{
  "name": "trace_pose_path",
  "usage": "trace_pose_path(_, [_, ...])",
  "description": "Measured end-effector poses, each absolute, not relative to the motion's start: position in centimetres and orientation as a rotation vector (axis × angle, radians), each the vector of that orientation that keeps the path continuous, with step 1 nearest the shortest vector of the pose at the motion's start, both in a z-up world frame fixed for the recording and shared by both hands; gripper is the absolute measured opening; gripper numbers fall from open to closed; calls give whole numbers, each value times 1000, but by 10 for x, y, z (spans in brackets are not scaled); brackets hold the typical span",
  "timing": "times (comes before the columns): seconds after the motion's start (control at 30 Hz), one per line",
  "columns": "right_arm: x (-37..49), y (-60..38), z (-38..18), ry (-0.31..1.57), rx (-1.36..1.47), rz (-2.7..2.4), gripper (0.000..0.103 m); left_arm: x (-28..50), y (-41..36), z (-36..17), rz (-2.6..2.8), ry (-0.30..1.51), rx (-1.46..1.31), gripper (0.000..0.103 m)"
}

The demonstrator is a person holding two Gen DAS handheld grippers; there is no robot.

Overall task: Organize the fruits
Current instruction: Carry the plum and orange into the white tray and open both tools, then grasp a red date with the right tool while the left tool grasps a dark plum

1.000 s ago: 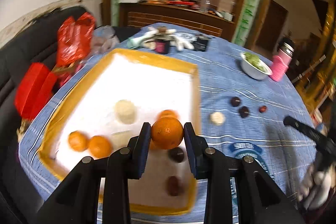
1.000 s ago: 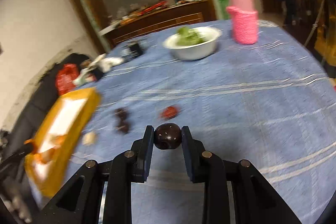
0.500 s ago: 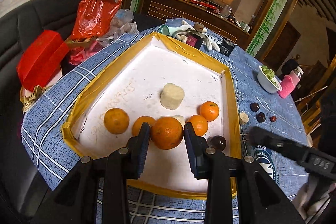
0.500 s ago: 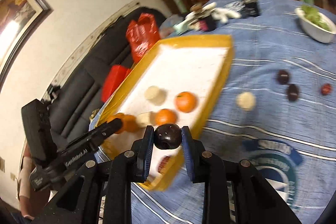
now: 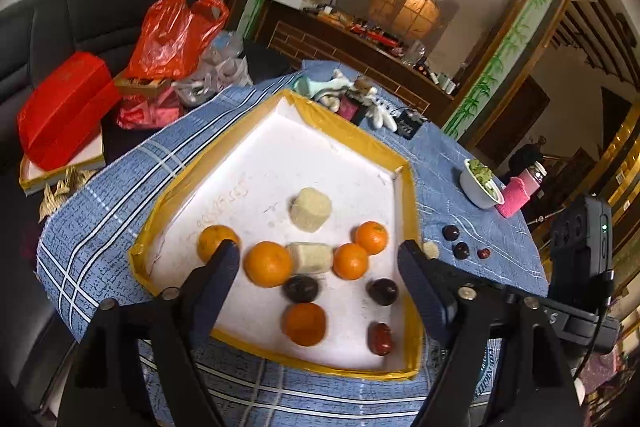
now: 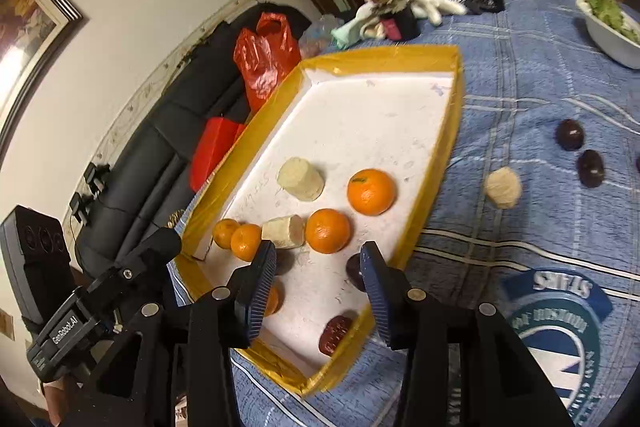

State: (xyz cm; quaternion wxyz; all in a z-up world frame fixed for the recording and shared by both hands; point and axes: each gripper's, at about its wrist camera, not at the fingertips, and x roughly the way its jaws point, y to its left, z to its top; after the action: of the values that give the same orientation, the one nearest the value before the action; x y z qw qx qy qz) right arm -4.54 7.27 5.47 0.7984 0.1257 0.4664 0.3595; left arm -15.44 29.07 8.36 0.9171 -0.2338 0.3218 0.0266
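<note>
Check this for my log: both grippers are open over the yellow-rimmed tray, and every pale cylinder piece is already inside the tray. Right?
Not quite. One pale cylinder piece lies outside the tray, on the blue cloth beside its rim; the right wrist view shows it plainly. Two other pale pieces are inside. The left gripper and right gripper are indeed open.

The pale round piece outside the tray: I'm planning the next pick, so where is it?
In the right wrist view, the pale piece lies on the blue cloth, right of the tray, left of two dark plums.
</note>
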Motion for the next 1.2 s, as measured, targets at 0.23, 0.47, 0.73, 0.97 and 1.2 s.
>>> trace_pose_path(0.23, [-59, -16, 71, 888, 266, 628, 64, -154, 247, 102, -41, 667, -392, 85])
trace_pose_path(0.47, [-49, -119, 60, 875, 295, 388, 64, -141, 194, 96, -112, 728, -308, 84])
trace_pose_path(0.73, [-8, -138, 42, 866, 230, 281, 64, -122, 144, 87, -164, 781, -199, 84])
trace_pose_path(0.97, [52, -133, 14, 906, 215, 219, 64, -88, 107, 82, -195, 808, -127, 74])
trace_pose_path(1.2, [64, -123, 1, 921, 190, 247, 32, -45, 68, 67, -208, 827, -52, 73])
